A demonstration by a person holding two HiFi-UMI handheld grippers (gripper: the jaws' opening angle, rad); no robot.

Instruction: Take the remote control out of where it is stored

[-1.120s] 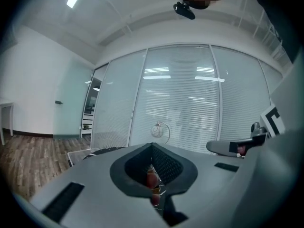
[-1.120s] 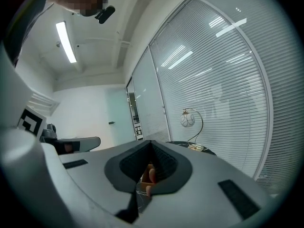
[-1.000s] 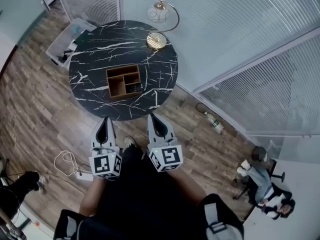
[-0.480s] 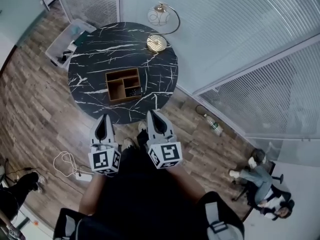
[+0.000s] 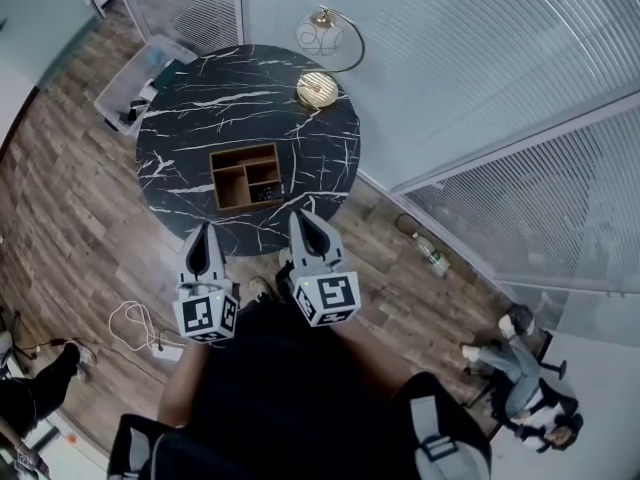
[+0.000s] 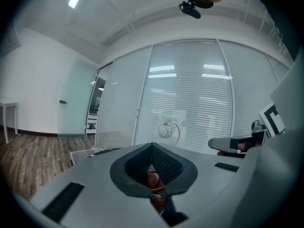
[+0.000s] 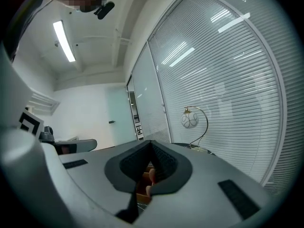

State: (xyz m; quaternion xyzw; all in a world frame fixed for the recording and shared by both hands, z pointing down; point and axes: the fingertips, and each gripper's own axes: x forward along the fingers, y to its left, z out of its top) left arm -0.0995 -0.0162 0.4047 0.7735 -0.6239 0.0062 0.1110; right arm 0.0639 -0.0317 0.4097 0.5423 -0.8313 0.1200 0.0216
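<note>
A round black table [image 5: 180, 128] fills the upper middle of the head view, with a wooden box [image 5: 228, 182] near its centre. A small dark thing in the box's lower-right compartment may be the remote [image 5: 266, 190], though it is too small to be sure. At the table's lower edge the left gripper [image 5: 203, 234] and right gripper [image 5: 304, 218] point up the frame, well apart from the box. Both claws are pinched together and empty. A lamp [image 5: 318, 86] stands at the table's upper right.
</note>
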